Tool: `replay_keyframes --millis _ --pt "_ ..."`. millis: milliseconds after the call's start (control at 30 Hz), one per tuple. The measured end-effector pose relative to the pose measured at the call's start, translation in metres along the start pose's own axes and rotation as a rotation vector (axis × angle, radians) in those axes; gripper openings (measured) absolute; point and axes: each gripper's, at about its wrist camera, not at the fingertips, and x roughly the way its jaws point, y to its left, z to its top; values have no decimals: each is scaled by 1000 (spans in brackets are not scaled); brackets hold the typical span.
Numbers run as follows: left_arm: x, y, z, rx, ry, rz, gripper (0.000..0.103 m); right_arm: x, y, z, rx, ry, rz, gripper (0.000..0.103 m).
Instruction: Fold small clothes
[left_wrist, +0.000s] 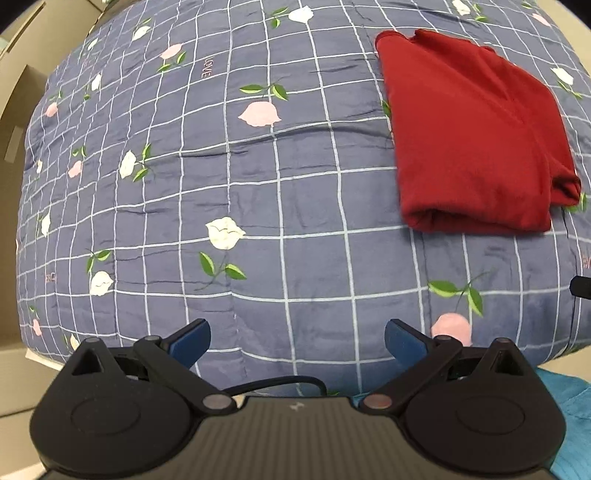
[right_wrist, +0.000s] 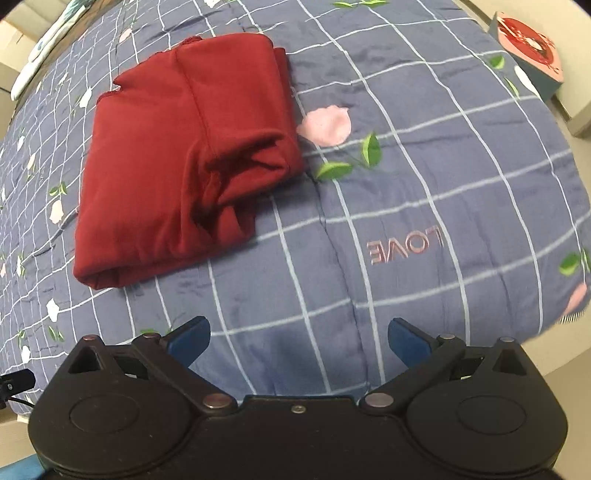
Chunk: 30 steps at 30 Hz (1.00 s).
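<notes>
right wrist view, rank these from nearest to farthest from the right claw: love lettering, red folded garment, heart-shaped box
1. LOVE lettering on the quilt, just ahead and slightly right of the right claw.
2. Red folded garment, ahead to the left, lying flat on the quilt.
3. Heart-shaped box, far upper right, off the quilt's edge.

Dark red folded garment (left_wrist: 476, 136), plain, no print. Quilt (left_wrist: 258, 184) slate blue w/ thin white grid, pink + white flowers, green leaves, pink "LOVE" lettering. Left gripper (left_wrist: 297, 341) & right gripper (right_wrist: 299, 341): black bodies, blue finger pads. Turquoise fabric (left_wrist: 569, 406) at lower edge. Box (right_wrist: 528, 55) w/ red-and-pink picture.
</notes>
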Motion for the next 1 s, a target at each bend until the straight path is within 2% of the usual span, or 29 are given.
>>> replay_keyframes --millis 200,400,600,833,867,1000 --pt "5 -9 21 -49 31 -19 102 7 -7 22 -24 24 -10 102" --pt "13 -15 45 -111 57 -43 102 2 -9 51 -21 -19 42 102" --pt "21 -20 80 -170 67 -52 102 1 -6 99 -12 -61 95 102" --pt "37 -25 130 -251 49 -98 102 23 -1 156 25 -78 169 102" --pt "41 -26 137 -254 39 -100 102 27 0 161 27 -79 178 101" --pt "59 -35 163 -234 32 -100 102 48 4 181 34 -58 208 86"
